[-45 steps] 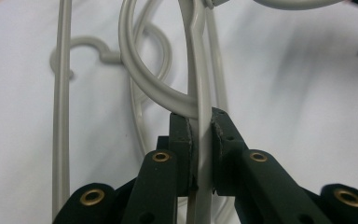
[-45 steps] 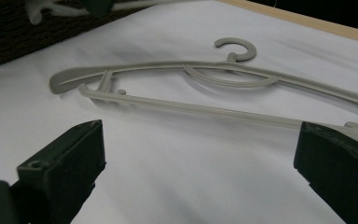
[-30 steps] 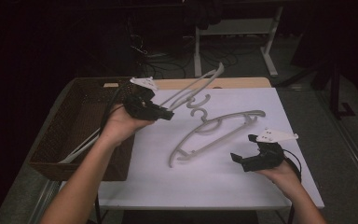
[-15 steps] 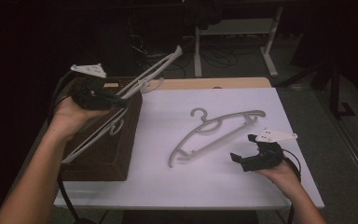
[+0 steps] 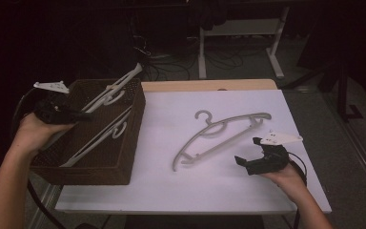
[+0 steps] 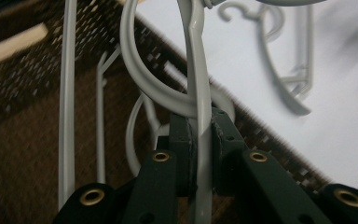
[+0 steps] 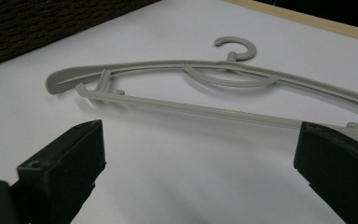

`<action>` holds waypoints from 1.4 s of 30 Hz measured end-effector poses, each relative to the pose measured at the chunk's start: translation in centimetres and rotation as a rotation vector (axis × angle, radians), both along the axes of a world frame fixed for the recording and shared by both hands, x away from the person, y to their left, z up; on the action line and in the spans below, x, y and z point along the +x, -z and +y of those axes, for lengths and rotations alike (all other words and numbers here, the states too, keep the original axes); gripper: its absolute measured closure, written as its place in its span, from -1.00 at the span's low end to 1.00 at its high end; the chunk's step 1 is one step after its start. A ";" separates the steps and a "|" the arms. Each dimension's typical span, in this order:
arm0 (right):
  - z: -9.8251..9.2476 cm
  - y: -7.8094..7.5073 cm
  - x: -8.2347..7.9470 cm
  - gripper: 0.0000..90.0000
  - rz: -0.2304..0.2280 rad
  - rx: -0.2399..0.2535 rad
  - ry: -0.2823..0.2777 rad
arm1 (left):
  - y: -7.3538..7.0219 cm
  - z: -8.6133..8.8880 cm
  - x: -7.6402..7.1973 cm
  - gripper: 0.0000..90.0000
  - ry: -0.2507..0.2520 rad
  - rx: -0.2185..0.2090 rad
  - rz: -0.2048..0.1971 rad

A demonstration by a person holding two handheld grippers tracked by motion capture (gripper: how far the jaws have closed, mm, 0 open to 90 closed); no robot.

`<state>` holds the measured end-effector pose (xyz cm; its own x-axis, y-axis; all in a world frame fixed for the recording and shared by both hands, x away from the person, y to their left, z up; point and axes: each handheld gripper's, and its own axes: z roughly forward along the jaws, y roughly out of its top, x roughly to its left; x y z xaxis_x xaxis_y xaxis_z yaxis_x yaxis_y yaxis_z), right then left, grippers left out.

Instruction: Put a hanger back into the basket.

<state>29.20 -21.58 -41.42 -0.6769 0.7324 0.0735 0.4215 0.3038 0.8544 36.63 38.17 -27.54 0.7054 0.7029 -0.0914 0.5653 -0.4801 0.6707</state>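
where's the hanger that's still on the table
In the high view the loose hanger lies on the white table, right of the basket, just ahead of the right gripper.

A basket (image 5: 124, 164) sits at the left end of the table (image 5: 171, 191), partly past its left edge. One hanger (image 5: 97, 140) lies inside the basket; a second hanger (image 5: 119, 86) is above it, slanting up over the far rim. To the right, well apart from the basket, a third hanger (image 5: 221, 133) lies flat on the table, its hook toward the far side
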 end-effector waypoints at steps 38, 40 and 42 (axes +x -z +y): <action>0.0 0.0 0.1 -0.97 0.004 -0.001 0.005 | 6.2 2.2 0.6 0.80 0.040 -0.036 0.112; 0.0 0.0 0.1 -0.97 0.003 -0.001 0.003 | 6.7 2.6 0.6 0.80 0.040 -0.068 0.121; 0.0 0.1 0.2 -0.97 0.004 -0.001 0.003 | 7.1 2.9 0.6 0.80 0.028 -0.062 0.130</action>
<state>29.39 -21.54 -41.47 -0.6741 0.7348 0.0755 0.4264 0.3036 0.8521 37.24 41.08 -34.67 0.7043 0.6731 -0.2256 0.6361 -0.4572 0.6216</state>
